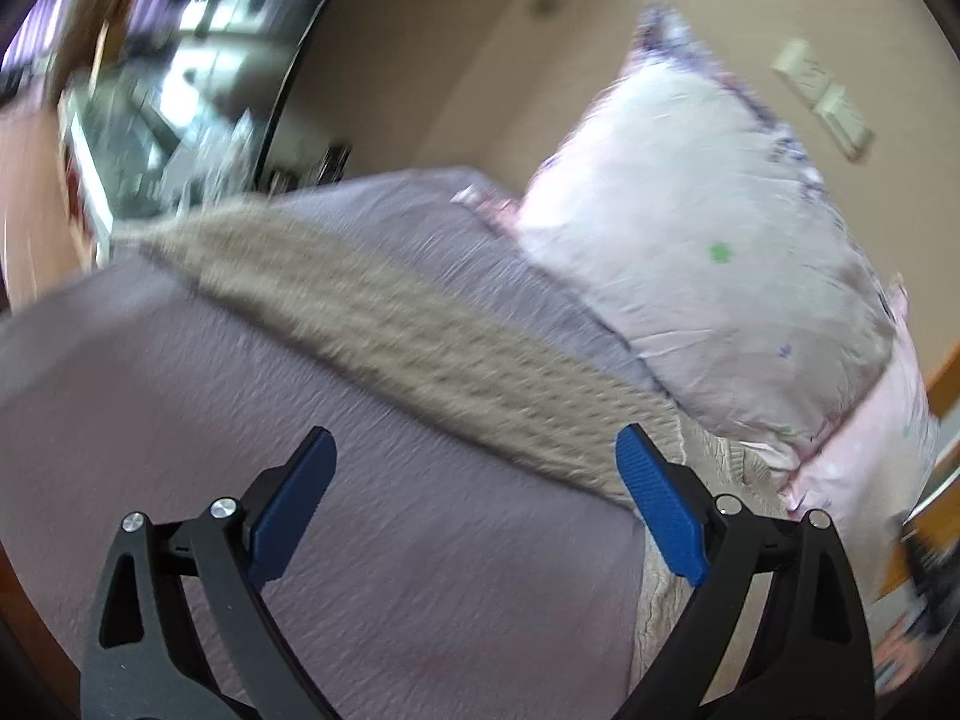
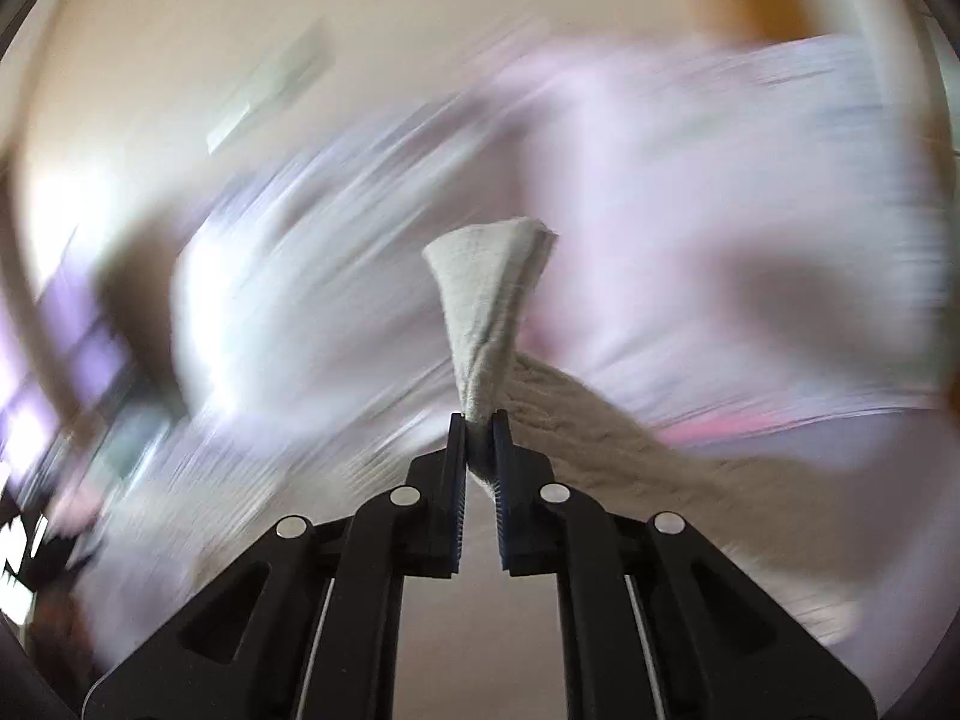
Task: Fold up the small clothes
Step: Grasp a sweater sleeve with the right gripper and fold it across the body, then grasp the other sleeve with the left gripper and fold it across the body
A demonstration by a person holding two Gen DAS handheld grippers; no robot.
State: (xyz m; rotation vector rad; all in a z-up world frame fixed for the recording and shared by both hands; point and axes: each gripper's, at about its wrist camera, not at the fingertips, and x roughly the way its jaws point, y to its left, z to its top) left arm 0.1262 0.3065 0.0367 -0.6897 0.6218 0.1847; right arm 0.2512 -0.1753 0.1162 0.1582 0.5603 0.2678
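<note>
Right gripper (image 2: 478, 420) pinches a corner of the beige knit garment (image 1: 420, 348) trailing across the bed (image 1: 180, 396) toward the pillow (image 1: 708, 252); left gripper (image 1: 474, 480) gapes empty. A snatched pull risks slipping.

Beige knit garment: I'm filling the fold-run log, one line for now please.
right gripper shut on beige knit garment | left gripper open | garment stretched over purple bedspread

The left hand-held gripper (image 1: 474, 480) has its blue-padded fingers (image 1: 660, 510) spread wide apart with nothing between them. The right hand-held gripper (image 2: 478, 426) is tilted upward, its fingers pressed nearly together and pinching a bunch of knit cloth (image 2: 489, 300).
</note>
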